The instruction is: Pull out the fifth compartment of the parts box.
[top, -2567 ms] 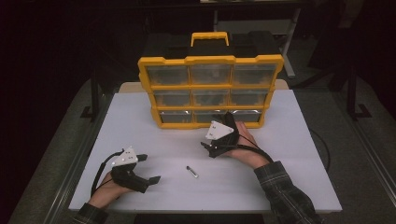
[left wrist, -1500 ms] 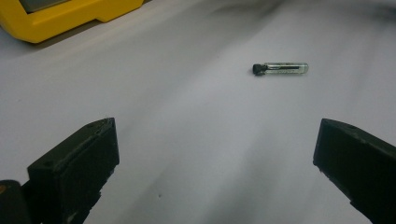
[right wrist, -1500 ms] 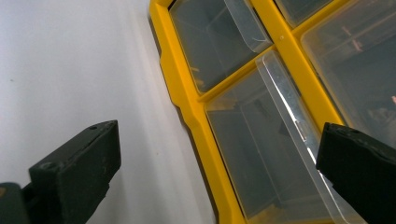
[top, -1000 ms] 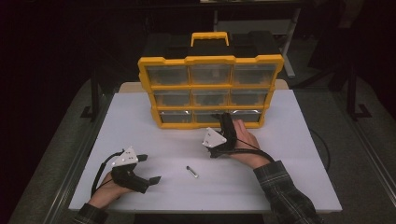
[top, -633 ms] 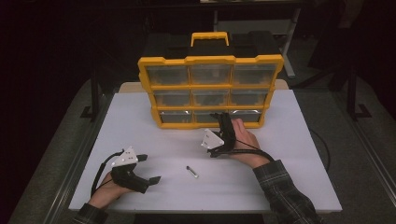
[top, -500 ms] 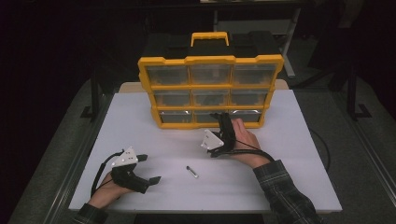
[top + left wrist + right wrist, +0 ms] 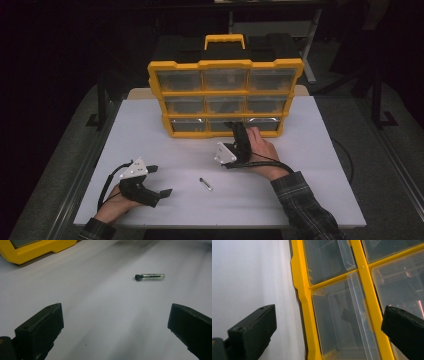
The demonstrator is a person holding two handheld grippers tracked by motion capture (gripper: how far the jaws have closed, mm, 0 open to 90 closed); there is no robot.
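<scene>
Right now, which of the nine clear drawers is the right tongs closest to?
The bottom-row middle drawer of the yellow plastic organizer: the open right tongs sit right in front of it, rolled sideways. The other eight drawers lie higher or farther to either side.

Right tongs (image 7: 235,129) now rolled onto their side, nearer the yellow organizer's (image 7: 225,97) bottom drawers.

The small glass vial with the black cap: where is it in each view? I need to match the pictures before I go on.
High view: the vial lies on the white table, between the two grippers, nearer the person.
Left gripper view: vial upper right of centre, lying flat ahead of the open jaws.
Right gripper view: not in it.
Shared landmark: the yellow organizer, whose corner sits at top left of the left gripper view and whose frame fills the right gripper view.
</scene>
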